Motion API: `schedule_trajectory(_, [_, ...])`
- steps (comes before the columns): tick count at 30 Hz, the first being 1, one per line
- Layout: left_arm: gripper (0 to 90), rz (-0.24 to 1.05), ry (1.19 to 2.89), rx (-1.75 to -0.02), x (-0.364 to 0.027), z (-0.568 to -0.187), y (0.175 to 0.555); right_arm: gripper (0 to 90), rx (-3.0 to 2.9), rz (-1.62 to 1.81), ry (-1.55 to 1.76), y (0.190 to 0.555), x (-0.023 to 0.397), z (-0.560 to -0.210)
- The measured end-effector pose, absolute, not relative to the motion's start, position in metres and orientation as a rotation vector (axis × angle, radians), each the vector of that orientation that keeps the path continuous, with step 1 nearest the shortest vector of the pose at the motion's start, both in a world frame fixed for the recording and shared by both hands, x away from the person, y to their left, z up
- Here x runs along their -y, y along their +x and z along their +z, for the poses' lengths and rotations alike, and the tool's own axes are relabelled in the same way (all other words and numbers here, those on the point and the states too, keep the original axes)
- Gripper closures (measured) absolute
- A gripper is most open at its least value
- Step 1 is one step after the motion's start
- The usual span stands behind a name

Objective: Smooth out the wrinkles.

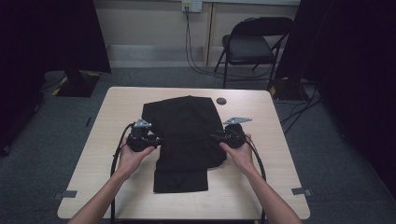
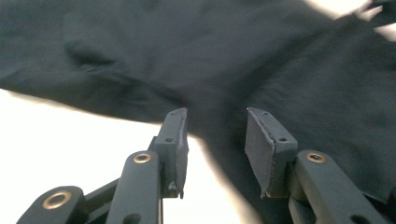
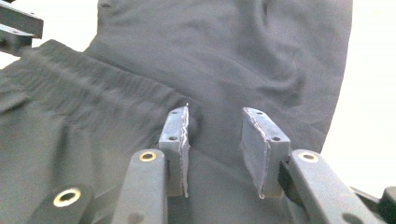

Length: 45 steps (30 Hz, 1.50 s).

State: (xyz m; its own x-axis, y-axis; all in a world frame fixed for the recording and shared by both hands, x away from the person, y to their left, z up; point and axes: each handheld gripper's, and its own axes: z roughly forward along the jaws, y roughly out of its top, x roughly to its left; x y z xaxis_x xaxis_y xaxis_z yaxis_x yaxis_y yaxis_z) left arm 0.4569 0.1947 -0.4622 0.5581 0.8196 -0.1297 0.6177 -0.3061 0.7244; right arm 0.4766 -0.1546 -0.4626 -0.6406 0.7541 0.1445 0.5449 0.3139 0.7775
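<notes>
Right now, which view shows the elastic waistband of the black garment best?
The right gripper view: the gathered waistband runs clearly across the cloth, just beyond the jaws. The high view shows the whole black garment but too dark for detail. The left gripper view shows blurred cloth.

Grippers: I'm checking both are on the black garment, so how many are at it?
2. The left gripper is at the black garment's left edge, the right gripper at its right edge, both with jaws apart; nothing looks hidden.
</notes>
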Motion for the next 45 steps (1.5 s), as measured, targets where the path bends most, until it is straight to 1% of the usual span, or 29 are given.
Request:
schedule_trajectory(2, [59.0,0.321,1.983,-1.209,-0.195,-0.471,0.465,62.0,-2.328,1.193,1.190,0.483,0.152,-0.471])
schedule_trajectory(3, [59.0,0.327,1.988,-1.222,-0.193,-0.475,0.468,62.2,-2.332,1.181,1.191,0.485,0.151,-0.475])
schedule_trajectory(5, [57.8,0.351,2.033,-1.206,-0.187,-0.483,0.472,61.1,-2.341,1.117,1.200,0.490,0.149,-0.485])
schedule_trajectory(8, [54.2,0.352,2.022,-1.183,-0.183,-0.484,0.472,57.9,-2.344,1.136,1.210,0.493,0.146,-0.494])
schedule_trajectory(9, [52.1,0.361,2.017,-1.169,-0.182,-0.482,0.471,59.4,-2.347,1.149,1.200,0.493,0.143,-0.495])
schedule_trajectory(11, [51.8,0.364,2.032,-1.113,-0.180,-0.476,0.465,60.5,-2.357,1.143,1.161,0.489,0.138,-0.492])
schedule_trajectory(13, [51.4,0.339,2.038,-1.083,-0.178,-0.470,0.459,59.7,-2.367,1.186,1.149,0.487,0.138,-0.487])
schedule_trajectory(15, [49.1,0.344,2.045,-1.030,-0.176,-0.464,0.449,57.0,-2.382,1.256,1.138,0.482,0.142,-0.479])
schedule_trajectory(19, [46.2,0.274,2.024,-0.951,-0.175,-0.454,0.426,58.9,-2.463,1.375,1.059,0.465,0.145,-0.464])
schedule_trajectory(21, [45.3,0.250,2.044,-0.904,-0.173,-0.453,0.412,59.2,-2.504,1.443,1.027,0.455,0.145,-0.460])
schedule_trajectory(27, [44.5,0.203,2.021,-0.848,-0.180,-0.451,0.383,67.6,-2.600,1.530,0.912,0.413,0.149,-0.454])
schedule_trajectory(29, [44.9,0.187,1.975,-0.871,-0.187,-0.449,0.383,68.6,-2.638,1.497,0.893,0.403,0.151,-0.456])
schedule_trajectory(30, [45.1,0.181,1.936,-0.888,-0.192,-0.448,0.384,70.6,-2.648,1.492,0.884,0.398,0.152,-0.458])
schedule_trajectory(32, [46.2,0.199,1.891,-0.950,-0.200,-0.448,0.390,72.5,-2.683,1.495,0.870,0.387,0.156,-0.462])
schedule_trajectory(34, [49.9,0.268,1.944,-1.022,-0.201,-0.454,0.398,72.1,-2.683,1.465,0.856,0.382,0.157,-0.462])
schedule_trajectory(35, [50.1,0.280,1.975,-1.052,-0.199,-0.460,0.404,71.2,-2.672,1.468,0.863,0.383,0.157,-0.462])
schedule_trajectory(36, [50.1,0.260,1.991,-1.067,-0.196,-0.465,0.409,69.6,-2.647,1.472,0.891,0.385,0.158,-0.461])
schedule_trajectory(37, [49.5,0.240,2.005,-1.061,-0.193,-0.470,0.412,68.1,-2.629,1.473,0.903,0.389,0.157,-0.459])
schedule_trajectory(39, [47.3,0.240,2.054,-1.015,-0.183,-0.476,0.411,63.5,-2.582,1.485,0.913,0.396,0.155,-0.454])
schedule_trajectory(40, [45.1,0.233,2.076,-0.981,-0.178,-0.476,0.410,60.4,-2.566,1.504,0.918,0.400,0.153,-0.452])
schedule_trajectory(44, [44.3,0.276,2.084,-0.912,-0.168,-0.466,0.402,52.4,-2.501,1.513,0.938,0.414,0.143,-0.449])
schedule_trajectory(45, [43.6,0.280,2.084,-0.912,-0.168,-0.466,0.401,52.1,-2.495,1.523,0.957,0.418,0.141,-0.451])
